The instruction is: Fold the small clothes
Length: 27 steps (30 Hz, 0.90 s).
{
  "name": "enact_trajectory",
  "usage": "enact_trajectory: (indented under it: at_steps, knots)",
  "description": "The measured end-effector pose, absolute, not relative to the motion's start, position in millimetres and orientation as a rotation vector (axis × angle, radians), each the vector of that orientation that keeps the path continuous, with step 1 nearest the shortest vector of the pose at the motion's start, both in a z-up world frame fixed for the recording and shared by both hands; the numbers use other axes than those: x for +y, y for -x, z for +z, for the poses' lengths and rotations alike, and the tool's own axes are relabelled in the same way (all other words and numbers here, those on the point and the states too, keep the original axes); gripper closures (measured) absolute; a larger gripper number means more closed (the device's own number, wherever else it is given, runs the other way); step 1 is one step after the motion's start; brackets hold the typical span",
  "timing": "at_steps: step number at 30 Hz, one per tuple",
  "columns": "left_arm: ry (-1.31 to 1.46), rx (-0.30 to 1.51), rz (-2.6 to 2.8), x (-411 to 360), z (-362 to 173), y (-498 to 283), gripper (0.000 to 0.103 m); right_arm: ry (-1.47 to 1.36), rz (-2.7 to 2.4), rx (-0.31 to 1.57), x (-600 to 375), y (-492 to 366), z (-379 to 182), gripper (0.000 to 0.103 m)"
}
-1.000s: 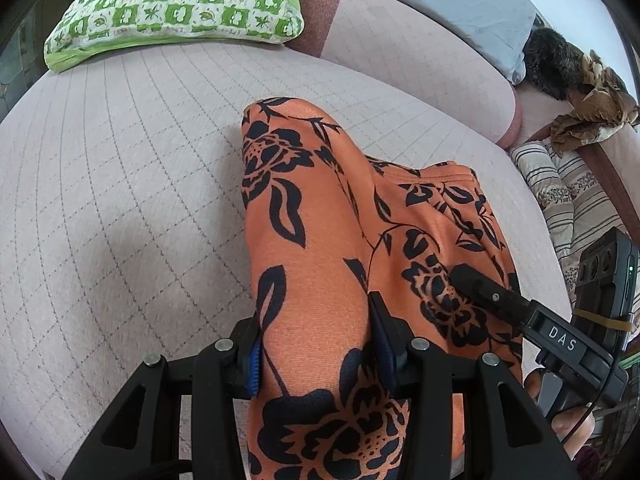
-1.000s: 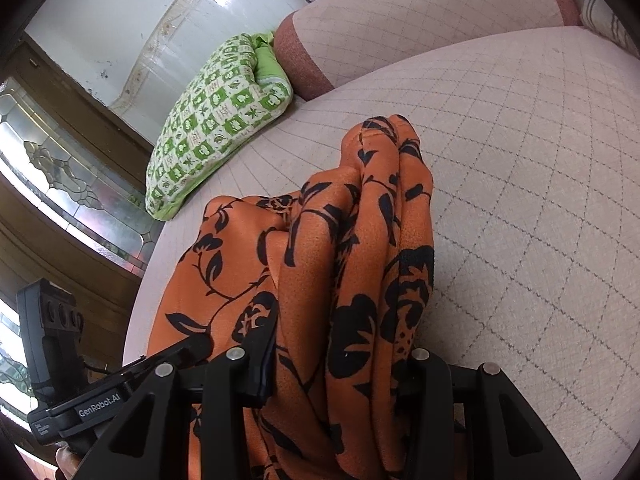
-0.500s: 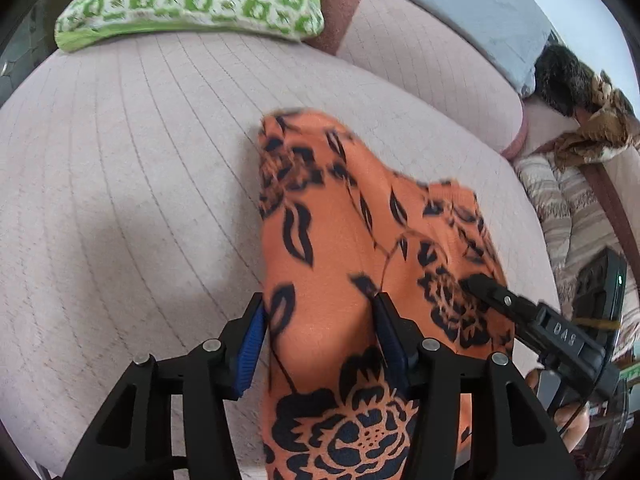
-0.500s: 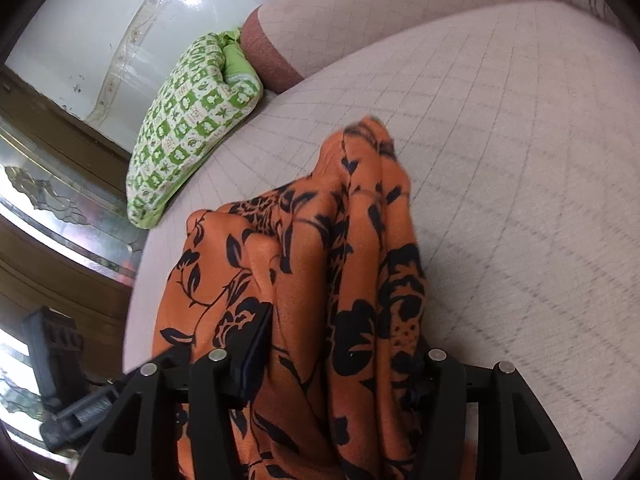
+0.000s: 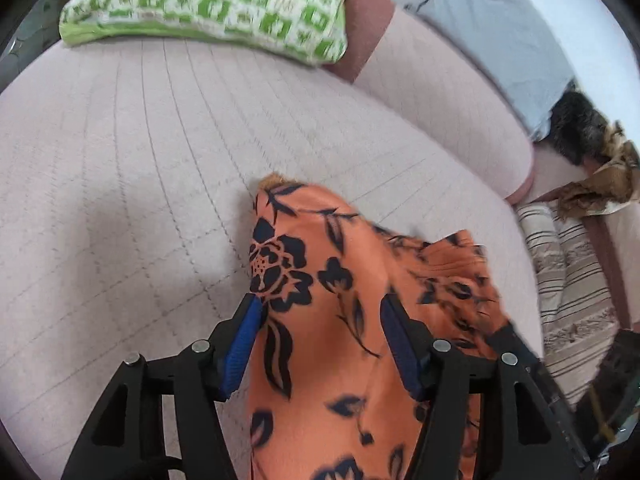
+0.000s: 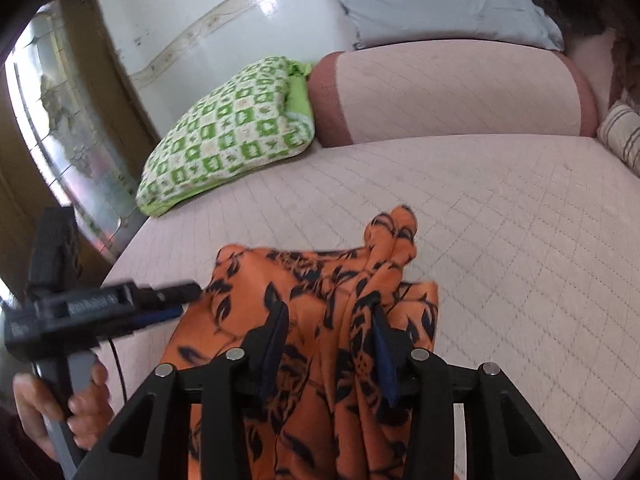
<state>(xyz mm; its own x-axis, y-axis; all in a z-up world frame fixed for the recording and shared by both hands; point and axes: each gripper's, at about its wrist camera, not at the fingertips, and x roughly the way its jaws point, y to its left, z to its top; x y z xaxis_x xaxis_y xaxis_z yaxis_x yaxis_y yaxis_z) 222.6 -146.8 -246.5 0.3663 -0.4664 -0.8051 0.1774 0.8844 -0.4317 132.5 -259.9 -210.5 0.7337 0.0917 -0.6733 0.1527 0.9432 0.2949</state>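
An orange garment with black flowers (image 5: 332, 292) lies bunched on the pink quilted bed (image 5: 120, 184). My left gripper (image 5: 320, 320) has the cloth running between its blue pads, and the left pad (image 5: 240, 340) stands slightly off the fabric. My right gripper (image 6: 330, 332) holds a gathered fold of the same garment (image 6: 320, 280) between its fingers. The left gripper also shows in the right wrist view (image 6: 120, 304), held by a hand at the left. The far tip of the cloth rests on the bed.
A green checked pillow (image 5: 208, 4) lies at the head of the bed beside a pink bolster (image 6: 452, 92). A grey pillow (image 6: 436, 0) leans behind it. Striped cloth (image 5: 568, 288) and brown fabric (image 5: 600, 184) lie at the right.
Both grippers have pulled back and lifted, dragging the garment toward me. The left jaws have widened around the cloth. The right view now tilts up toward the pillows.
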Motion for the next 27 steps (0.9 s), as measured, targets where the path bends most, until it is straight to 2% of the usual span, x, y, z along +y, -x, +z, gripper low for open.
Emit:
enact_trajectory:
  at_steps: [5,9,11,14,15,20,27]
  knots:
    - [0.326,1.234,-0.377,-151.9,-281.0,-240.0,0.036,-0.321,-0.292,0.747,-289.4,-130.1,-212.1,0.060]
    - [0.285,1.221,-0.364,-157.7,-276.2,-239.6,0.033,-0.358,-0.105,0.679,-284.0,-122.7,-196.7,0.060]
    - [0.299,1.223,-0.359,-158.3,-275.9,-239.9,0.032,-0.335,-0.030,0.733,-269.7,-129.8,-204.4,0.061]
    - [0.324,1.236,-0.366,-152.4,-280.2,-240.9,0.027,-0.333,0.010,1.010,-259.1,-158.0,-252.4,0.060]
    - [0.329,1.236,-0.368,-149.7,-280.1,-239.7,0.027,-0.336,-0.002,1.016,-261.7,-159.1,-261.7,0.061]
    - [0.308,1.210,-0.341,-134.8,-261.9,-217.9,0.027,-0.327,-0.013,0.925,-267.3,-141.1,-234.9,0.061]
    - [0.231,1.059,-0.277,-98.9,-224.5,-147.6,0.022,-0.193,0.066,0.836,-231.8,-73.9,-198.0,0.061]
